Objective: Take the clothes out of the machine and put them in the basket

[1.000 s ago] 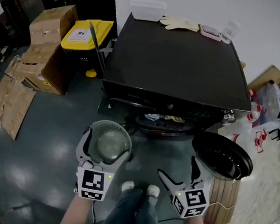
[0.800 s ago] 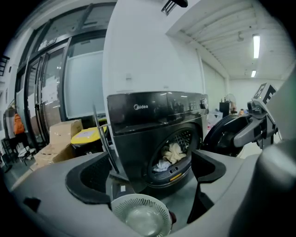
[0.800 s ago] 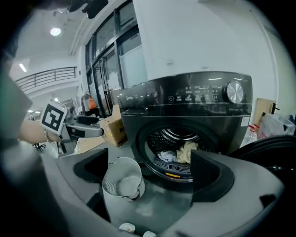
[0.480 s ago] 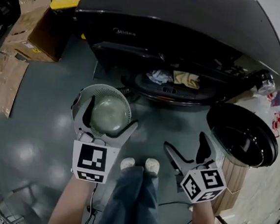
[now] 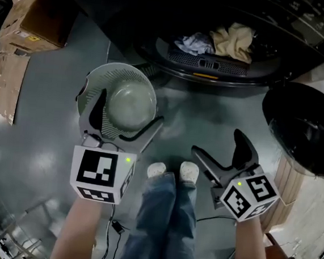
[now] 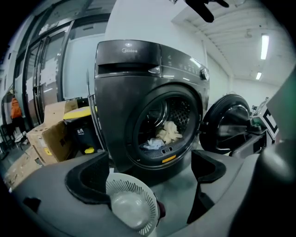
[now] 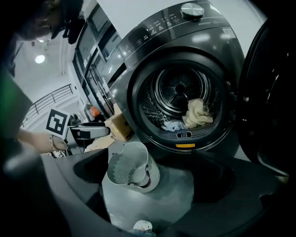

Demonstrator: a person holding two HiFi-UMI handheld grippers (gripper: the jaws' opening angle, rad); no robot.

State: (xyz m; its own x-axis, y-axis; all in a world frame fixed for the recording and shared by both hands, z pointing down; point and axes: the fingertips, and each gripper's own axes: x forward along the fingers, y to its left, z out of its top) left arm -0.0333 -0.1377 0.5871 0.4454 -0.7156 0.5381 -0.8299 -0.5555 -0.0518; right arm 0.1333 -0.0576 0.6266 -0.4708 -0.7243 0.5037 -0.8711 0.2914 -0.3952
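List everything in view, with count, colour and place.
Dark grey front-loading washing machine: one, ahead, drum open.
Round black machine door: one, swung open at right.
Beige crumpled cloth: one, in the drum.
Pale blue-white cloth: one, left of the beige one.
White slotted plastic basket: one, empty, on the floor before the machine.
Brown cardboard boxes: at least two, at left.
Yellow-lidded black bin: one, left of the machine.
White shoes: two, between the grippers.
Left gripper: grey, open, empty, above the basket.
Right gripper: grey, open, empty.
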